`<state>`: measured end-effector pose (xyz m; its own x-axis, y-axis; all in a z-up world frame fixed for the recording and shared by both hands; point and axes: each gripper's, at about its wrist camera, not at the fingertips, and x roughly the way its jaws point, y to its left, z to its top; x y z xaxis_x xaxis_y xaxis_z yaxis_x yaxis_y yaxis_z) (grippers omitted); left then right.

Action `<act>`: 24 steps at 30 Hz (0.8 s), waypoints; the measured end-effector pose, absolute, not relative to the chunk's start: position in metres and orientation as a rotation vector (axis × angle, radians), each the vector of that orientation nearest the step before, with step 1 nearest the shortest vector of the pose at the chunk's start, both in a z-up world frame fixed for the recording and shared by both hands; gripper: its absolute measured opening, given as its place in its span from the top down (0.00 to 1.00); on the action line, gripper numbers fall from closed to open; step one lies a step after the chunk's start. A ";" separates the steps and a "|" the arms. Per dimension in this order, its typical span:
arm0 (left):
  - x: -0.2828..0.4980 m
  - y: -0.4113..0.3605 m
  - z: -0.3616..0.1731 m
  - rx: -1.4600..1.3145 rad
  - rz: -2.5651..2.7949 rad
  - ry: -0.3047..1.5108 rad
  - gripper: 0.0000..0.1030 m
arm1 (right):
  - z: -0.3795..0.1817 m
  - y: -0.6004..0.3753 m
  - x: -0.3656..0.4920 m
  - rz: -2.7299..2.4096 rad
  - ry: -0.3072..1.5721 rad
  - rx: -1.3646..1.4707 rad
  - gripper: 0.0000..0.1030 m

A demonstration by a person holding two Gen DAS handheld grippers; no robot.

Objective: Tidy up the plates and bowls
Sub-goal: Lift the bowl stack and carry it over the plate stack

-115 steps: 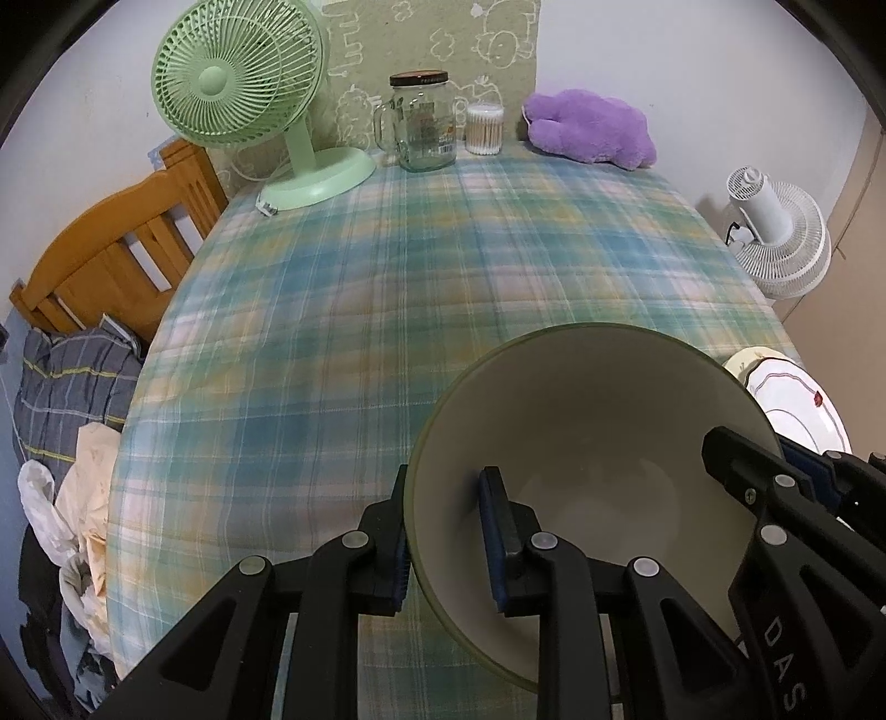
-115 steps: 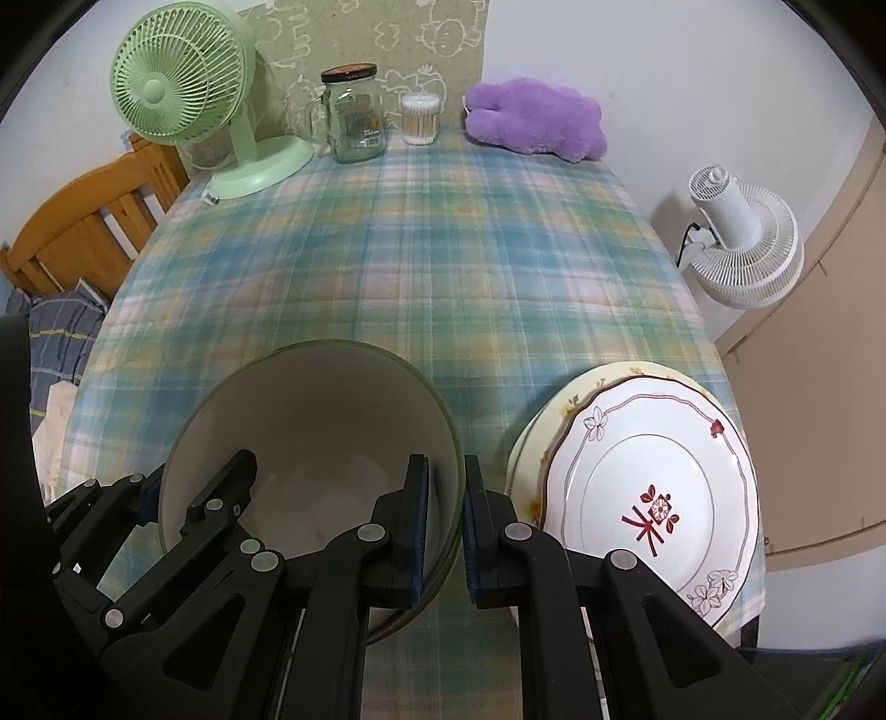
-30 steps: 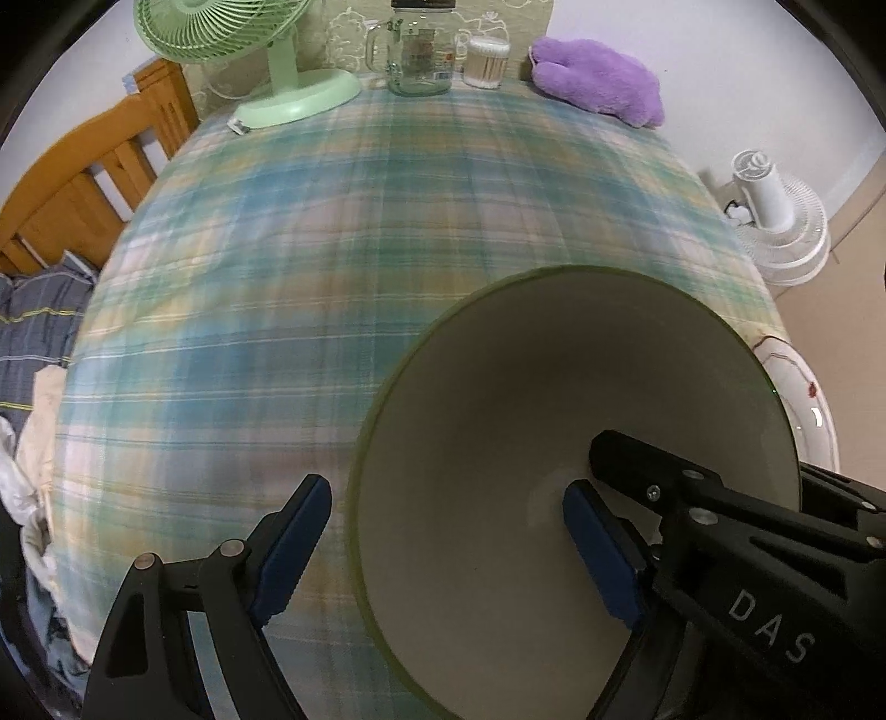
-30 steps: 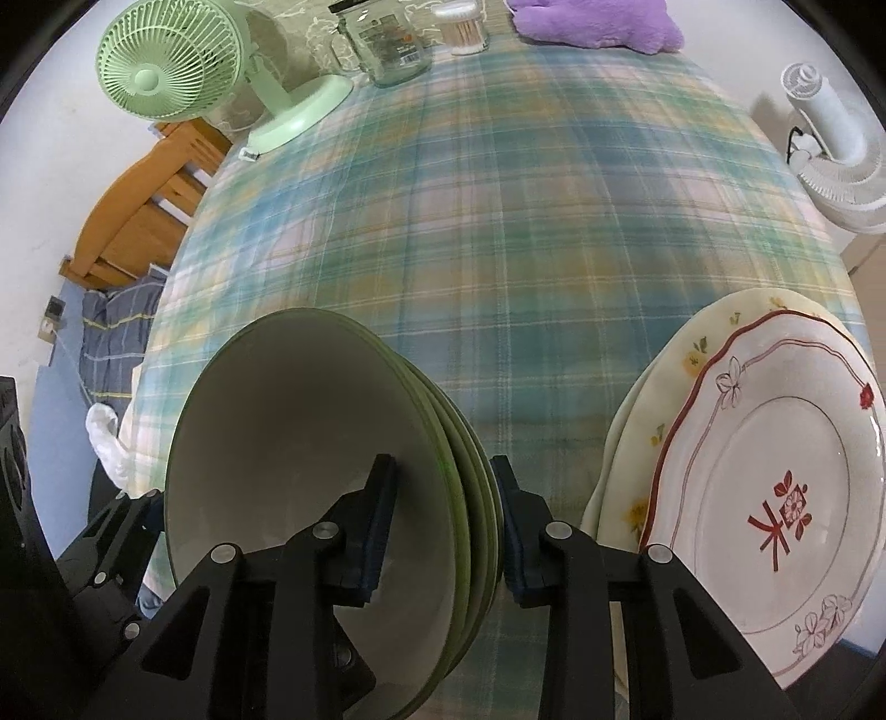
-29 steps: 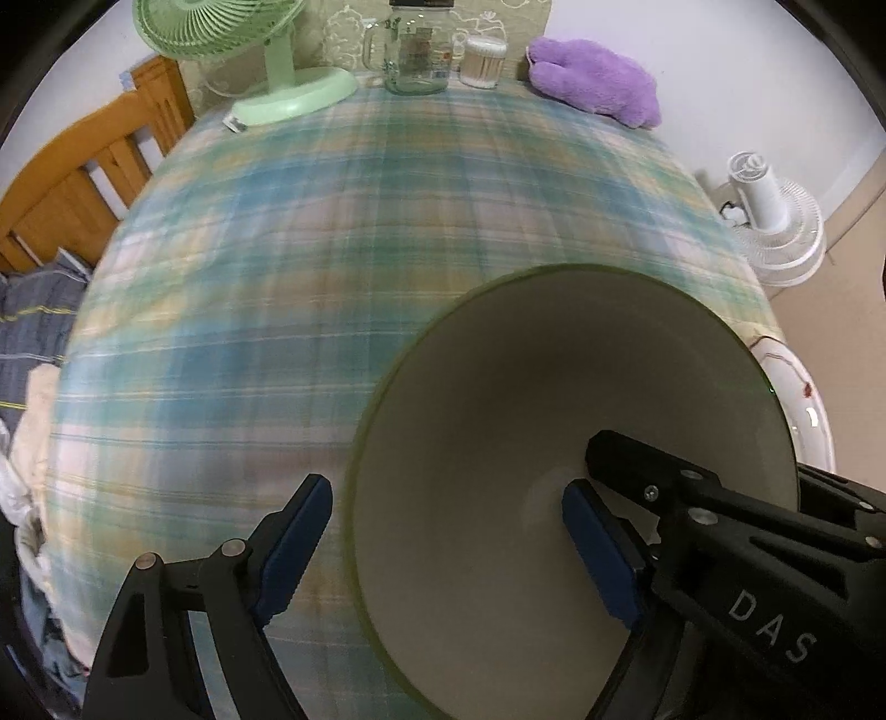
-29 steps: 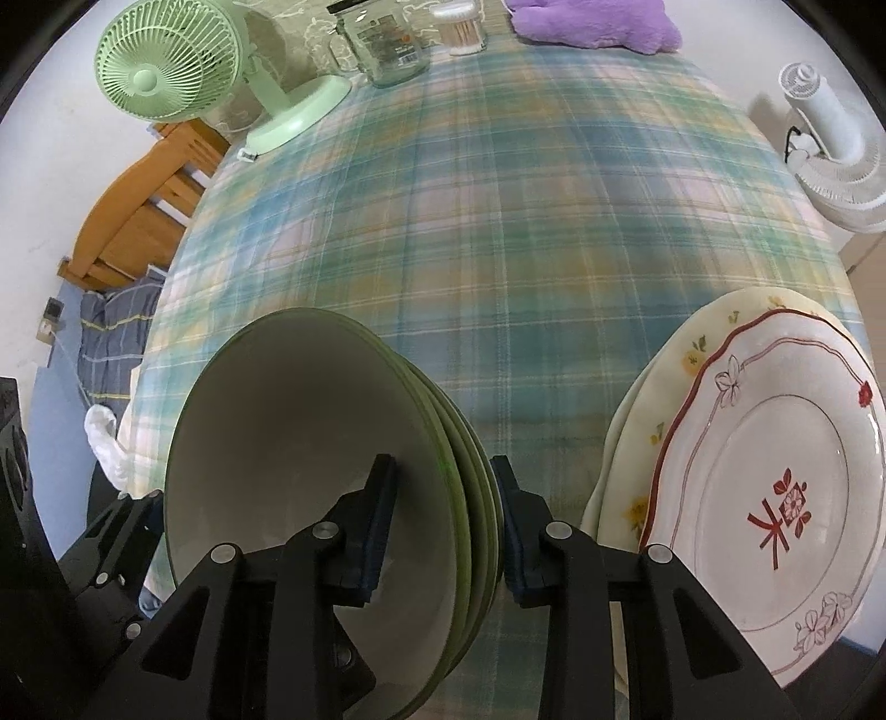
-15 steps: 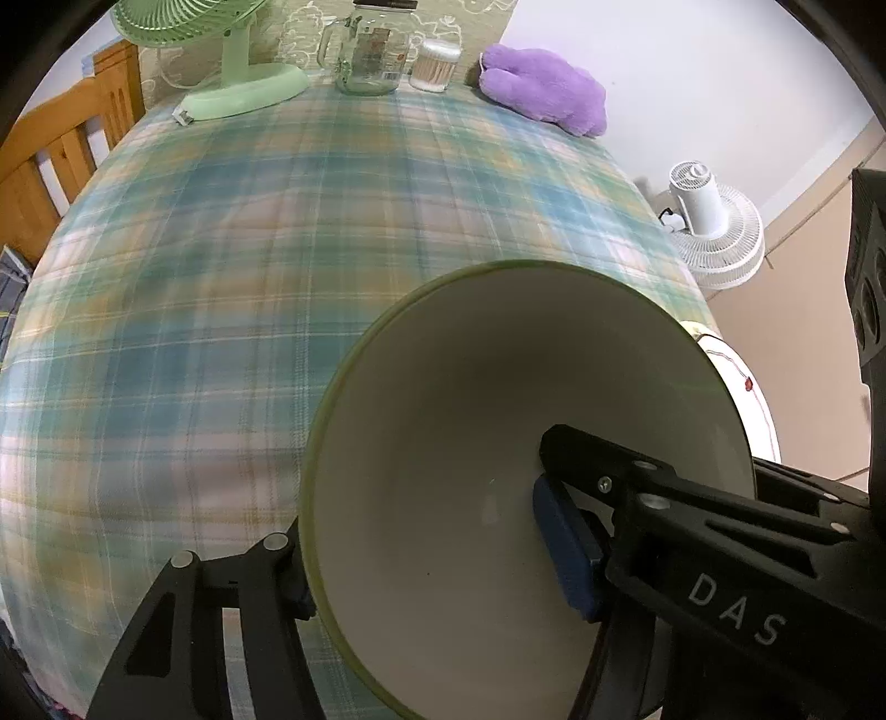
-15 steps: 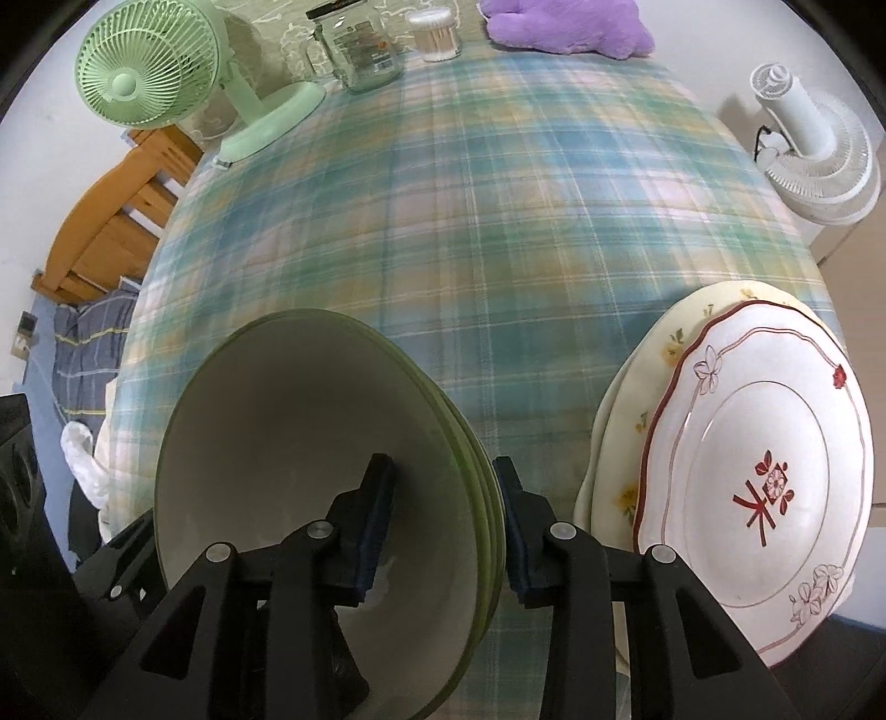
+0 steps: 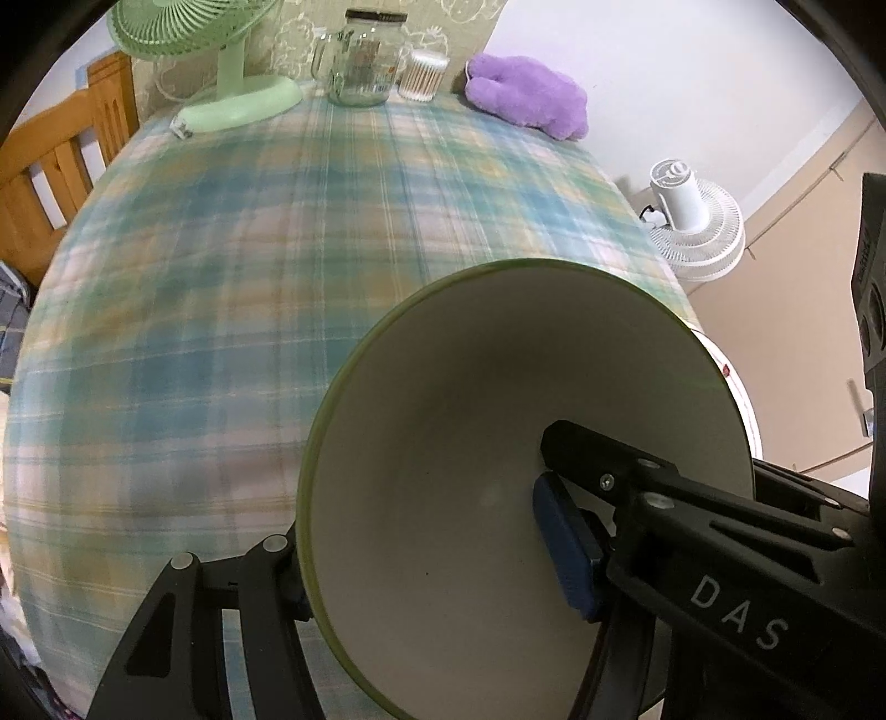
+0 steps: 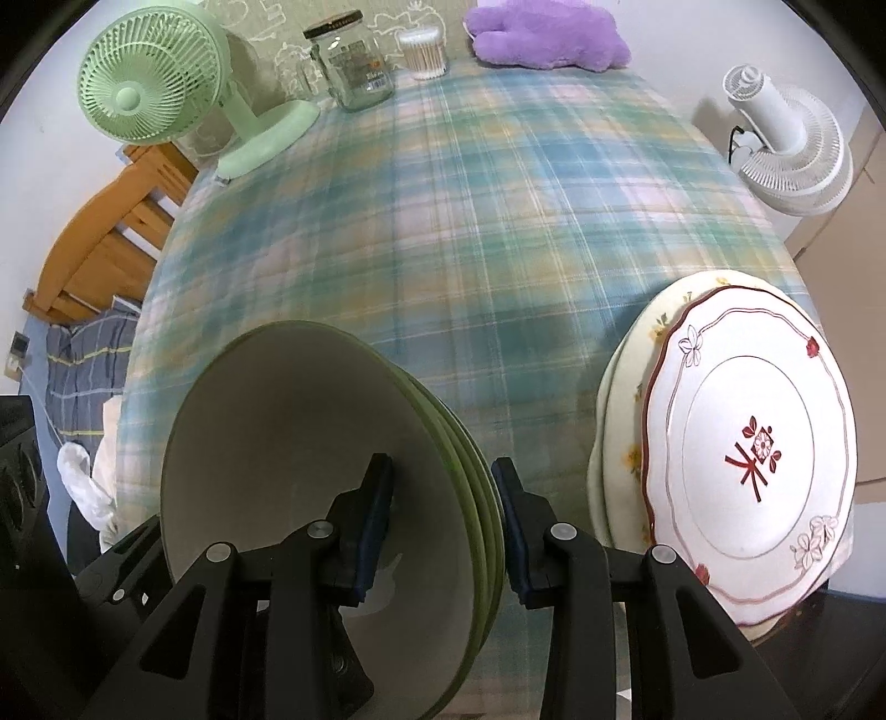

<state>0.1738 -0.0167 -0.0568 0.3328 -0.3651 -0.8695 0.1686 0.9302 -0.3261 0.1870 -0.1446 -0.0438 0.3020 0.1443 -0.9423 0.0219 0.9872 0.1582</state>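
A stack of green-rimmed cream bowls [image 10: 310,459] sits near the table's front edge; it also fills the left wrist view [image 9: 470,432]. My right gripper [image 10: 443,520] straddles the stack's right rim, one pad inside the top bowl and one outside, jaws a little apart and not pressing. My left gripper [image 9: 421,554] is open wide around the left rim, its right pad [image 9: 562,545] inside the bowl and its left finger outside. A white plate with red trim [image 10: 747,459] lies on a cream floral plate [image 10: 620,387] at the front right.
At the table's far edge stand a green desk fan [image 10: 149,83], a glass jar [image 10: 354,61], a cotton-swab tub [image 10: 423,52] and a purple plush [image 10: 542,33]. A white floor fan [image 10: 786,144] stands right of the table, a wooden bed frame [image 10: 105,243] left.
Both grippers let go of the bowl rim and opened, the left one wide. A single held bowl now rests nested in a stack. The left view has swung right and closer.
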 end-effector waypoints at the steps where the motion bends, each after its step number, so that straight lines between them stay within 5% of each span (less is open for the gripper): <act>1: 0.173 -0.015 -0.055 -0.189 -0.352 1.180 0.37 | -0.040 -0.142 0.185 0.079 1.257 0.151 0.62; 24: 0.164 -0.037 -0.014 -0.146 -0.315 1.107 0.37 | 0.003 -0.155 0.171 0.118 1.160 0.169 0.62</act>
